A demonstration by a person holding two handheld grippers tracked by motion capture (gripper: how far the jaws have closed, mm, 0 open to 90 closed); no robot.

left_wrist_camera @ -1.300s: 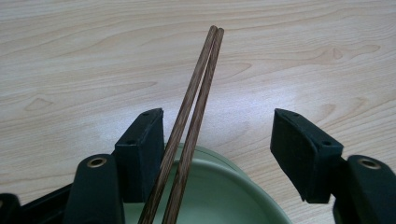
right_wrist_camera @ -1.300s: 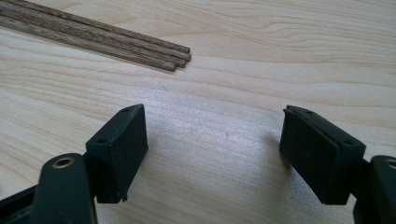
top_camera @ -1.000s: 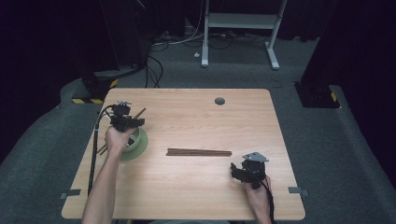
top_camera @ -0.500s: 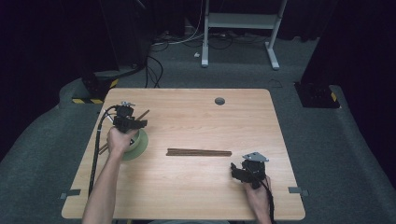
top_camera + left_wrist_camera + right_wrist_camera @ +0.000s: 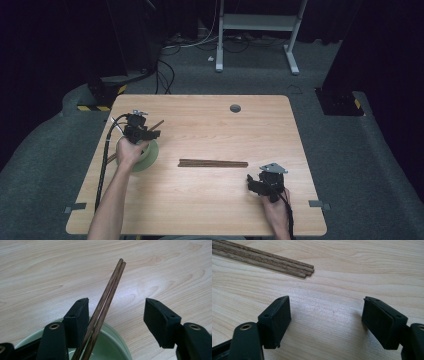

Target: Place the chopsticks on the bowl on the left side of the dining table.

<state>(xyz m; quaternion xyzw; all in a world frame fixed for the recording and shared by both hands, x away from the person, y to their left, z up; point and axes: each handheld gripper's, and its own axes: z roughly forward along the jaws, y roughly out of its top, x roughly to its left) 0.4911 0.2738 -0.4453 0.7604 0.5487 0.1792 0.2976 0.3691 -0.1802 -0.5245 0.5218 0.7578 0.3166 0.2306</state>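
Note:
A pair of brown chopsticks rests slanted on a pale green bowl, their tips out over the table. My left gripper hovers over that bowl at the table's left. Its jaws stand wide apart, and the pair runs close along the inner face of the left jaw without being pinched. Several more chopsticks lie side by side at the table's middle. My right gripper sits low at the front right, open and holding nothing, with the ends of those chopsticks ahead and to the left of its jaws.
The wooden table has a small round grommet near its far edge. A black cable trails from the left gripper along the table's left edge. Dark floor, cables and a white frame lie beyond the table.
The left hand has shifted slightly nearer over the bowl, its jaws still apart. The right hand has kept still.

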